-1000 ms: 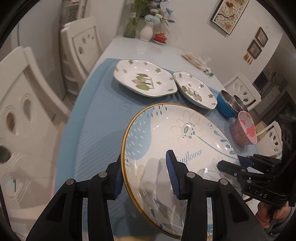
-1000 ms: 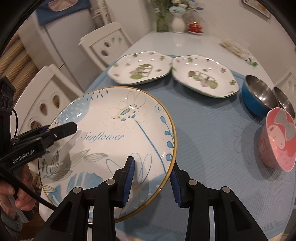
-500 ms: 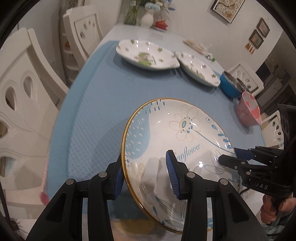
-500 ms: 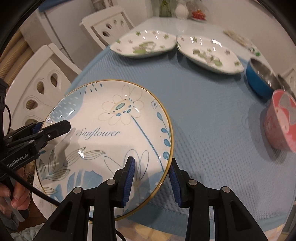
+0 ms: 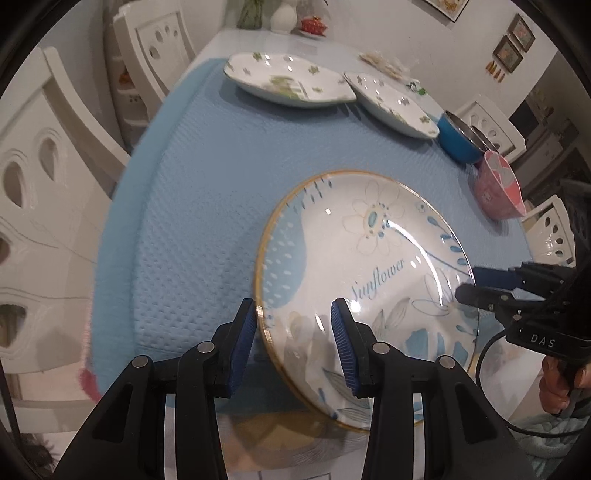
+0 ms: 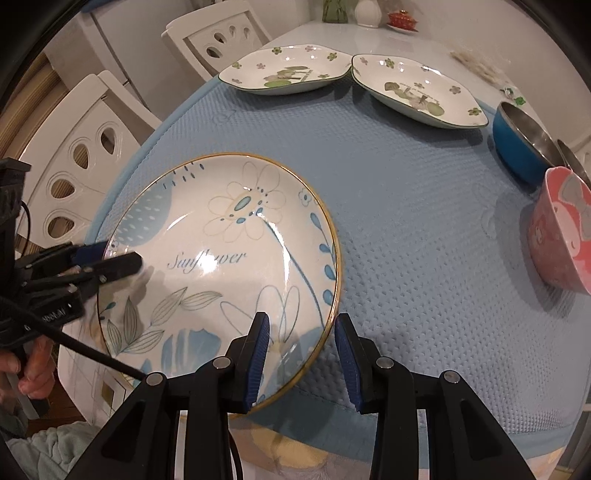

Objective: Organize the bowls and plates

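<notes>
A round white plate (image 5: 365, 266) with a gold rim, blue flowers and the word "Sunflower" hangs over the near edge of the blue mat (image 5: 207, 206). My left gripper (image 5: 293, 332) is shut on its left rim, one pad above and one below. My right gripper (image 6: 301, 339) is shut on the plate's (image 6: 221, 251) right rim the same way. Each gripper shows in the other's view: the right gripper (image 5: 476, 286) and the left gripper (image 6: 118, 264). I cannot tell whether the plate touches the mat.
Two white plates with green flowers (image 6: 284, 70) (image 6: 417, 90) lie side by side at the mat's far end. A blue steel-lined bowl (image 6: 521, 147) and a pink bowl (image 6: 561, 240) stand at the right. White chairs (image 5: 44, 192) flank the table's left side; a vase (image 6: 367, 13) stands at the far end.
Both grippers have sunk with the sunflower plate, and it now sits lower and closer to the mat's near edge. Both grips are unchanged.
</notes>
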Motion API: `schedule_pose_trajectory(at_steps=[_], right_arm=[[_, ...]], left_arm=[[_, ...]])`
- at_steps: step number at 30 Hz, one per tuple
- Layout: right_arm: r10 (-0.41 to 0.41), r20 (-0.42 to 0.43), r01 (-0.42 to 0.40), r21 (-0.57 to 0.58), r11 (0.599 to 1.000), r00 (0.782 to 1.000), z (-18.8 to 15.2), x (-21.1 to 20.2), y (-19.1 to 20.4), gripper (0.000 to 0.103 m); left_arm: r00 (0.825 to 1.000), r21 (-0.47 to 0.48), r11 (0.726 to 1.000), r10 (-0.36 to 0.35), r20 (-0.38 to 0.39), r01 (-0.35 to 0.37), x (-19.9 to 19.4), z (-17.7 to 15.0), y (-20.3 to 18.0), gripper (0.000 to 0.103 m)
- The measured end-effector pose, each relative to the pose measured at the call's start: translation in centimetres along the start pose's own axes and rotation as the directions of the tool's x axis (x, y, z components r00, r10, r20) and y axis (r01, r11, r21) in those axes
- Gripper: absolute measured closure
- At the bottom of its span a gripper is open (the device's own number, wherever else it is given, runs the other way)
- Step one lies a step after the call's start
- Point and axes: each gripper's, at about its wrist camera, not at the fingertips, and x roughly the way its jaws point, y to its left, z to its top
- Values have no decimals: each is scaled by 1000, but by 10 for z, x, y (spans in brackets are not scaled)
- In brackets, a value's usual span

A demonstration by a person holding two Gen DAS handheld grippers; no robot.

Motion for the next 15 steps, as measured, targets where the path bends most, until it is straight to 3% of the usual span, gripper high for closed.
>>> schedule_pose_trajectory(at_steps=[9, 15], right_arm=[[-12, 7, 12, 16, 1000, 1000, -1, -16, -9, 67], [-55, 83, 54, 12, 998, 995, 9, -50, -11, 67]], left_arm=[[998, 17, 1000, 25, 65, -26, -24, 23, 2, 64], [991, 71, 997, 12, 134, -22, -42, 44, -18, 63]])
